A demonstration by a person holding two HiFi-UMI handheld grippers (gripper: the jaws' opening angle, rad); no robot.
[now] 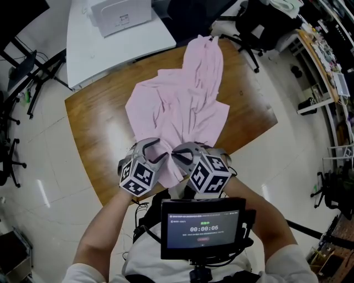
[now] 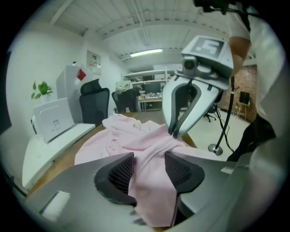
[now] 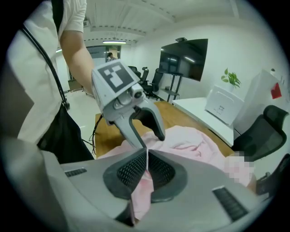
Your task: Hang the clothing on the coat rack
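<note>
A pink garment (image 1: pixel 182 105) lies spread on the wooden table (image 1: pixel 94 121), with its near hem at the table's front edge. Both grippers meet at that hem. My right gripper (image 3: pixel 147 156) is shut on a thin fold of the pink cloth (image 3: pixel 190 138), which hangs down below its pads. Just to its left, my left gripper (image 2: pixel 149 170) is open; a bunch of the pink cloth (image 2: pixel 136 136) runs through the gap between its pads. In the head view the left gripper (image 1: pixel 157 152) and the right gripper (image 1: pixel 180 155) almost touch. No coat rack shows in any view.
Behind the wooden table stands a white table (image 1: pixel 83 50) with a white box (image 1: pixel 119 16) on it. Office chairs (image 1: pixel 249 27) stand at the far right, more chair legs at the left. A screen (image 1: pixel 202 226) hangs on the person's chest.
</note>
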